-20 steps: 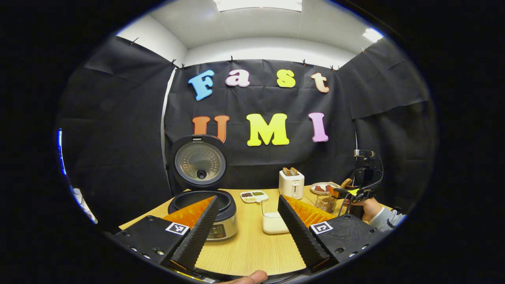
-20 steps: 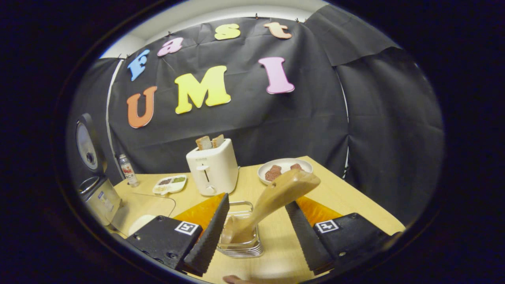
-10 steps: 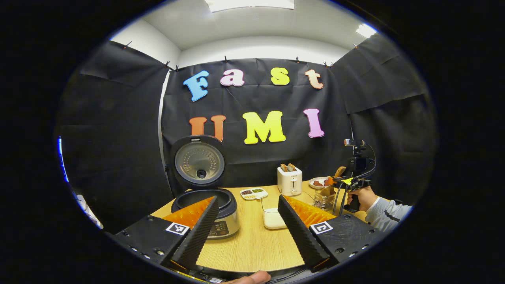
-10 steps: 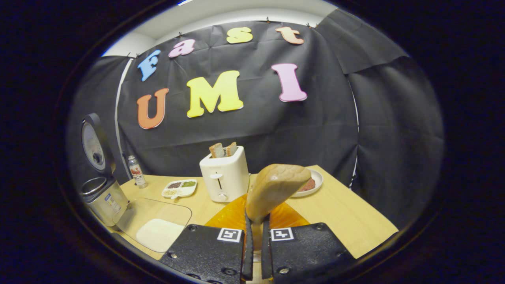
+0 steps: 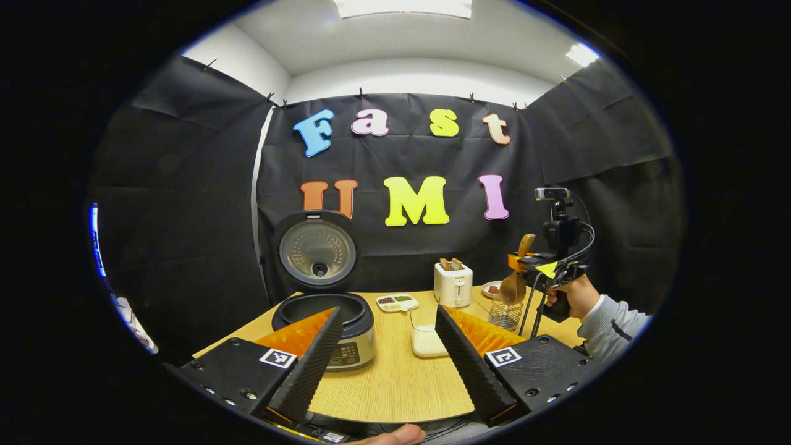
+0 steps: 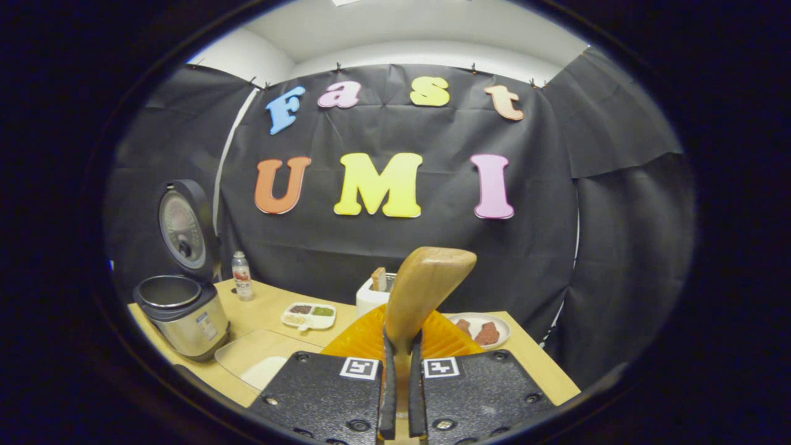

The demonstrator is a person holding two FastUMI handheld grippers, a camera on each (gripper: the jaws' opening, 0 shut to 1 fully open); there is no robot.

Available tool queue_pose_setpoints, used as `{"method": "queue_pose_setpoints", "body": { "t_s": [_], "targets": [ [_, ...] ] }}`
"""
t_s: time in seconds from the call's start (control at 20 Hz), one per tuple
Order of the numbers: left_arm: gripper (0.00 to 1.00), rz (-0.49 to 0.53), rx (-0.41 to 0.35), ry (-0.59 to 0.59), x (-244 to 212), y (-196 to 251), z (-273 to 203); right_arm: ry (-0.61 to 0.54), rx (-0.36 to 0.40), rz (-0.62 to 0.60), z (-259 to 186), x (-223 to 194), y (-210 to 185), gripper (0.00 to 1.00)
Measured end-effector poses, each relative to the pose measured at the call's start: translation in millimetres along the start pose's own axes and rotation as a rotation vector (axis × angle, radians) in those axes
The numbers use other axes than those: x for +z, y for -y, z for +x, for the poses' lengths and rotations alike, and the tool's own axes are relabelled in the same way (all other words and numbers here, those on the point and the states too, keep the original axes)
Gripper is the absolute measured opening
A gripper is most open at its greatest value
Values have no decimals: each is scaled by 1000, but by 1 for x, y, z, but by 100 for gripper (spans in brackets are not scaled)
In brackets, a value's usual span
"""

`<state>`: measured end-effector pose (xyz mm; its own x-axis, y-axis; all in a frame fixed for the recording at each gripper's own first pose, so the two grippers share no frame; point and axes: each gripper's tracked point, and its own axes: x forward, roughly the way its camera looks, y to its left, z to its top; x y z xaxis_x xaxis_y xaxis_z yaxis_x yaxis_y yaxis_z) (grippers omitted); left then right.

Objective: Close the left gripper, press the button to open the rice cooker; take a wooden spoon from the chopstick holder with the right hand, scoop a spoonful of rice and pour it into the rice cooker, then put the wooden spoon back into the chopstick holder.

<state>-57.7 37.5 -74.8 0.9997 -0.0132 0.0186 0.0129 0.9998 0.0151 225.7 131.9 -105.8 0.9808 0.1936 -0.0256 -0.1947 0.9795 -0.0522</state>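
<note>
The table (image 5: 395, 383) stretches ahead of the left gripper (image 5: 386, 352), whose fingers stand wide apart with nothing between them. Just beyond its left finger sits the rice cooker (image 5: 337, 321), lid raised upright and the pot open. Past the gap between the fingers lies a clear box of rice (image 5: 428, 341), and farther back a white toaster (image 5: 453, 285) with bread in its slots. Off to that gripper's right, a hand (image 5: 571, 296) holds the right gripper (image 5: 525, 262) raised above the wire chopstick holder (image 5: 505, 314), which stands on the table below it. In the right gripper view, the right gripper's fingers are clamped on the handle of the wooden spoon (image 6: 426, 287), which rises up and forward from between them. In the left gripper view, the spoon's bowl hangs below that gripper, just above the holder.
</note>
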Motion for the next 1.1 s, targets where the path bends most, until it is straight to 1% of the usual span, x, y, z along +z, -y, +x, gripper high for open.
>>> {"method": "queue_pose_setpoints", "body": {
  "t_s": [0.2,0.4,0.6,0.7,0.9,1.0,1.1],
  "targets": [
    [96,-2,4,9,3,-3,-7,-2,44,4,6,8,-34,13],
    [96,-23,7,12,4,-10,-10,-36,93,-11,15,-4,-71,13],
    [96,-40,26,5,-2,-20,-12,-76,134,-47,34,-31,-105,13],
    [96,-50,29,-2,-6,-23,-13,-109,146,-63,43,-52,-116,13],
    [96,-55,34,-13,-12,-28,-12,-158,124,-97,56,-86,-119,13],
    [96,-61,35,-17,-15,-31,-12,-180,88,-133,60,-100,-113,13],
    [96,-71,39,-22,-17,-32,-11,-179,64,-145,60,-105,-109,13]
  ]
}}
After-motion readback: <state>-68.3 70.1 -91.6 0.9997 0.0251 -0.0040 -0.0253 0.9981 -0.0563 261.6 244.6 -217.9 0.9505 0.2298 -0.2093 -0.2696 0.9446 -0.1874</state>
